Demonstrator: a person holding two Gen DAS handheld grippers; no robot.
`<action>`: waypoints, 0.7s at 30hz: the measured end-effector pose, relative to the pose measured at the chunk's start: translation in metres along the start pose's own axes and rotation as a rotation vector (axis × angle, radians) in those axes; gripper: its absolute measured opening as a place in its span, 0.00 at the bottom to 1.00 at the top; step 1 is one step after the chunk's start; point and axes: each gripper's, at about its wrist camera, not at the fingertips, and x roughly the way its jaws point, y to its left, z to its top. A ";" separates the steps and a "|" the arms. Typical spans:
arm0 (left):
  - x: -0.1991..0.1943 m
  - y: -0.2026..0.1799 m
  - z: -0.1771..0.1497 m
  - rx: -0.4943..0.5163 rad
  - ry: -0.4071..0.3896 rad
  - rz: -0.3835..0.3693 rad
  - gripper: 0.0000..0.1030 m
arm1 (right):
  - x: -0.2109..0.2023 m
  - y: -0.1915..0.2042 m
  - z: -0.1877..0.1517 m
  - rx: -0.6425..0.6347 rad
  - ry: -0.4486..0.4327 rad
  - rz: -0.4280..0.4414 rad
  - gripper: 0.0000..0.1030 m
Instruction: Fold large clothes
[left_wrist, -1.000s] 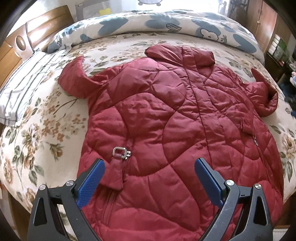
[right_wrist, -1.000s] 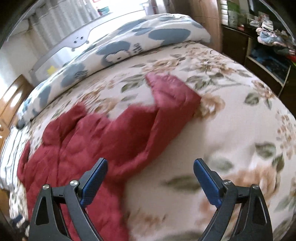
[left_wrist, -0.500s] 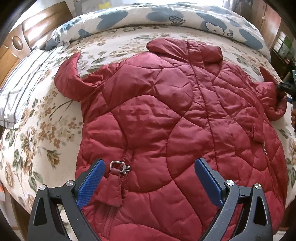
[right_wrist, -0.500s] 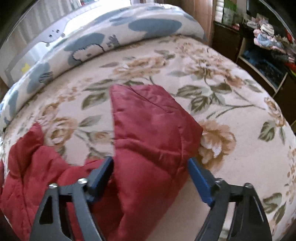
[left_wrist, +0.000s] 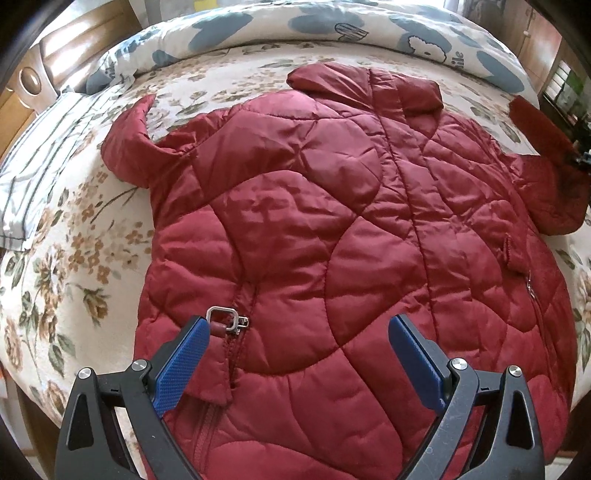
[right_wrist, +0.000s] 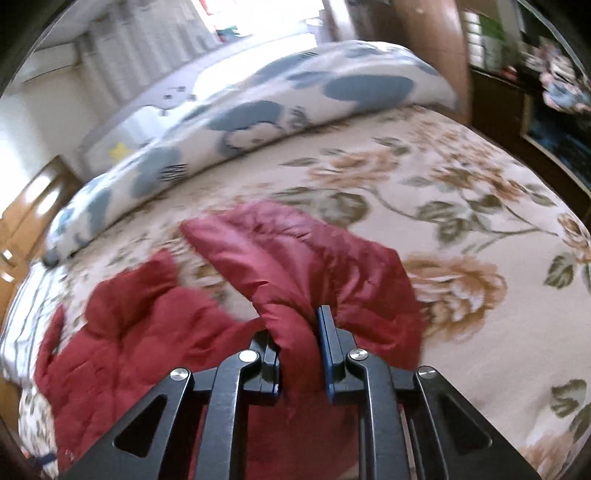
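Observation:
A dark red quilted jacket (left_wrist: 332, 229) lies spread front-up on the floral bed, collar at the far end. My left gripper (left_wrist: 295, 354) is open, hovering over the jacket's lower hem, its left finger beside a metal zipper ring (left_wrist: 223, 319). My right gripper (right_wrist: 299, 343) is shut on the jacket's right sleeve (right_wrist: 314, 258), which is bunched and lifted off the sheet. That sleeve also shows in the left wrist view (left_wrist: 546, 155) at the far right, raised. The left sleeve (left_wrist: 129, 140) lies curled on the bed.
A blue-and-white patterned duvet (left_wrist: 332, 26) is rolled along the far edge of the bed. A striped pillow (left_wrist: 33, 162) and wooden headboard (left_wrist: 55, 55) are at the left. Dark shelves (right_wrist: 535, 92) stand beyond the bed's right side.
My right gripper moved onto the right sleeve, closed on it and lifted it. My left gripper moved slightly forward over the hem and stayed open.

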 end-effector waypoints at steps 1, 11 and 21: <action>-0.001 0.000 -0.001 -0.001 -0.003 -0.003 0.95 | -0.006 0.009 -0.004 -0.006 -0.006 0.030 0.16; -0.007 0.018 -0.004 -0.048 0.004 -0.104 0.95 | -0.007 0.111 -0.077 -0.192 0.103 0.272 0.16; 0.002 0.037 0.020 -0.087 0.013 -0.265 0.95 | 0.020 0.168 -0.144 -0.404 0.257 0.433 0.18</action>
